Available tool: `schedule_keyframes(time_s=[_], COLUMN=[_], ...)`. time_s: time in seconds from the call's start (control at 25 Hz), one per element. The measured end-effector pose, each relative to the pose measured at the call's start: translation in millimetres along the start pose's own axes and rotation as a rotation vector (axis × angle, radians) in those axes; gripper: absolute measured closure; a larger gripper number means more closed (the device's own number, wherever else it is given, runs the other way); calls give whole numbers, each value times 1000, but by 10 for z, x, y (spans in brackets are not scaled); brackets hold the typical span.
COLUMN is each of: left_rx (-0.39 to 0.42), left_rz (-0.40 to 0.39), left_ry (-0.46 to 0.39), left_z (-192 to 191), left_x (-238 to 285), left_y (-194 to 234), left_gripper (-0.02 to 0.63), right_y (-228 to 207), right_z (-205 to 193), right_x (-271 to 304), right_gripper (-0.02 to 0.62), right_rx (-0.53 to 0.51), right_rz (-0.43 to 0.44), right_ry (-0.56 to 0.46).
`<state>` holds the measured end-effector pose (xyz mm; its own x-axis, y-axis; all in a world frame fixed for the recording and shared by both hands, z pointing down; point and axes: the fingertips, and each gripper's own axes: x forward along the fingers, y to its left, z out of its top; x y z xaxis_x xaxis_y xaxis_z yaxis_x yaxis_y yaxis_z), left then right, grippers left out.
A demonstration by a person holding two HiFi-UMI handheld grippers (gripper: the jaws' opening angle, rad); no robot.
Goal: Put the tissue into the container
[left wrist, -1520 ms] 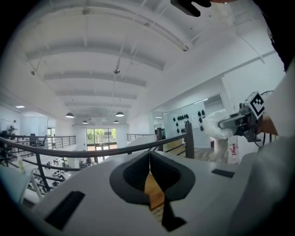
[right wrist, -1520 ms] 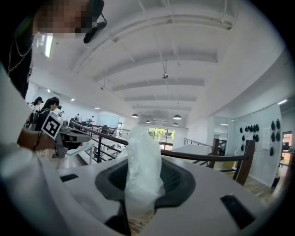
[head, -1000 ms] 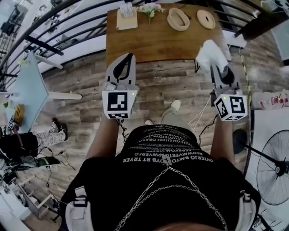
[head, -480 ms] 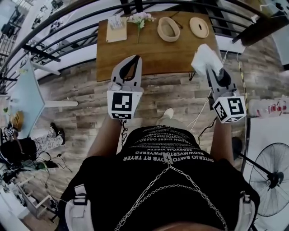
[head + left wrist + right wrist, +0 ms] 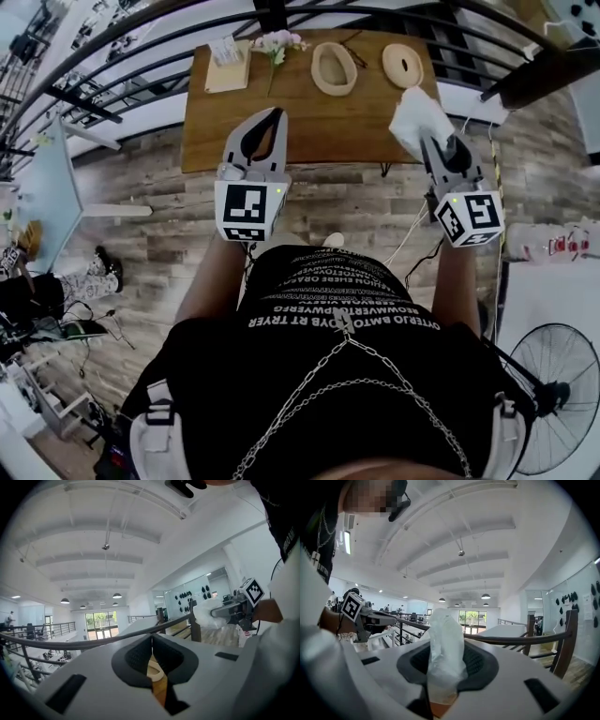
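Tissue (image 5: 417, 112): pinched by its lower end in the right claw (image 5: 437, 145), jaws partly closed on it, free end standing up along the jaws. Oval container (image 5: 318, 70) sits on the worktop (image 5: 361, 122), ahead and left of that claw, well apart. Left claw (image 5: 265, 122) closed, empty. Judgement: carry forward-left, then lower.

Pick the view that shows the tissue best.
Right gripper view: the tissue stands close up, pinched in the jaws of the right gripper. Head view shows it as a white wad at that gripper's tip; left gripper view, only a small distant blob.
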<state>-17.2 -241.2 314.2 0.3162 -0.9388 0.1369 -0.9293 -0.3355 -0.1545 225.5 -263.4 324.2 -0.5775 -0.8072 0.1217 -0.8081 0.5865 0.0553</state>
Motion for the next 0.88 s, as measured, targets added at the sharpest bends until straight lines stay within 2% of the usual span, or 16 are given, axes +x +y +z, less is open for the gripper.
schedule_keyframes(time_s=[0.44,0.64,0.88], left_rx=[-23,-31,-29], left_rz=[15,-15,-42], left_ry=[28,25,57], left_z=[-126,-195,-289], left_x=[299,738,1340], left_y=[54,114,372], left_gripper=[577,577,577], right_y=[-494,-732,-925], right_z=[-290,-679,-1203], right_x=[387,890,1701], right_gripper=[471,471,471], right_rx=[-13,-14,39], right_rz=[-19,-28,-17], right_ry=[44,116,207])
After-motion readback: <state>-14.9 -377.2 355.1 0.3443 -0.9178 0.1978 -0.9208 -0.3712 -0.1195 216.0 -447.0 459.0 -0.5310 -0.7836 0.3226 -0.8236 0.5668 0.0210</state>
